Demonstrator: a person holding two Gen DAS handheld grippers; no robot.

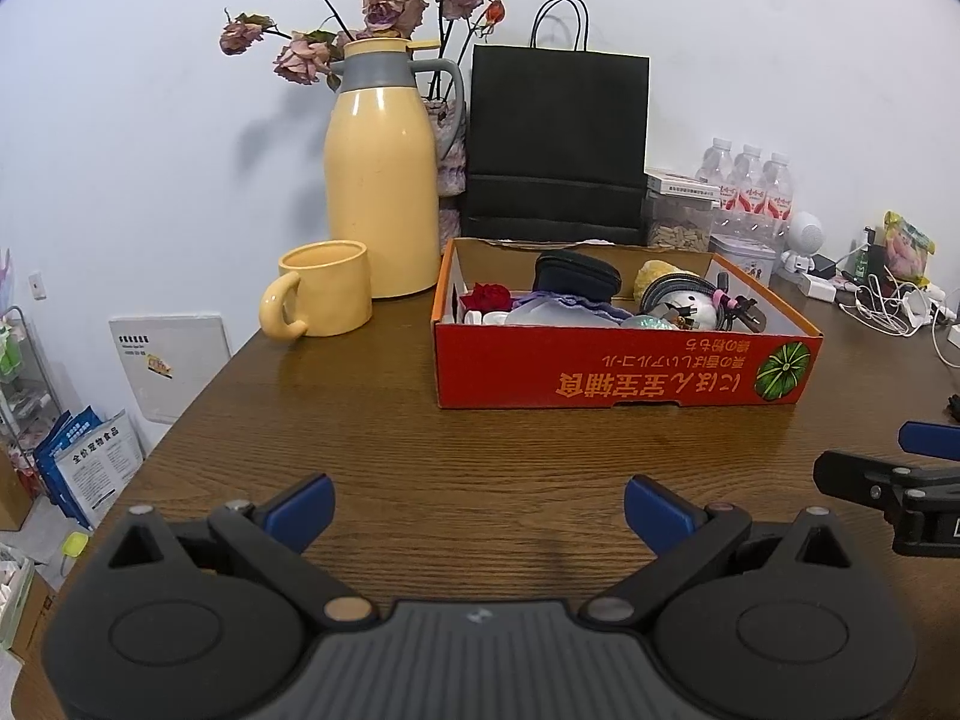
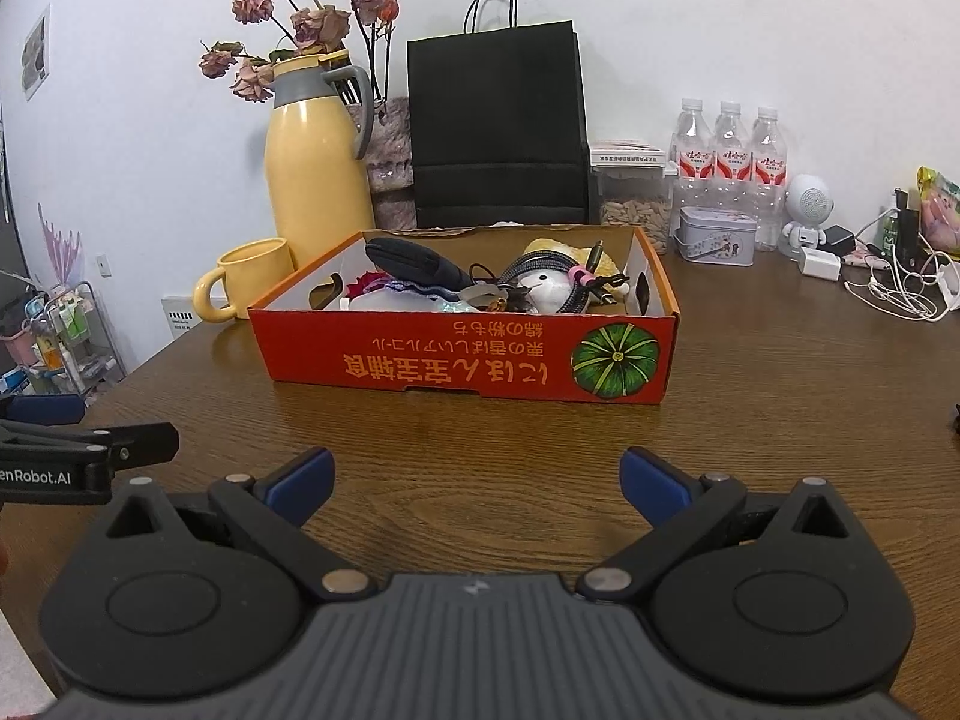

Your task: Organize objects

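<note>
An orange cardboard box point(image 1: 624, 372) point(image 2: 468, 354) stands on the brown wooden table point(image 1: 420, 468) point(image 2: 780, 408). It holds a black pouch point(image 1: 576, 279) point(image 2: 414, 261), a red rose point(image 1: 489, 297), coiled cables point(image 1: 678, 288) point(image 2: 540, 270), a white plush toy point(image 2: 549, 291) and other small items. My left gripper point(image 1: 479, 510) is open and empty above the table, short of the box. My right gripper point(image 2: 477, 483) is open and empty too, beside the left one. Each shows at the other view's edge.
A yellow mug point(image 1: 324, 291) point(image 2: 246, 285) and a yellow thermos jug point(image 1: 381, 180) point(image 2: 318, 162) stand left of the box. Behind it are a black paper bag point(image 1: 558, 144) point(image 2: 498, 126), dried roses, water bottles point(image 2: 729, 150), a tin point(image 2: 717, 237) and chargers with cables point(image 2: 888, 288).
</note>
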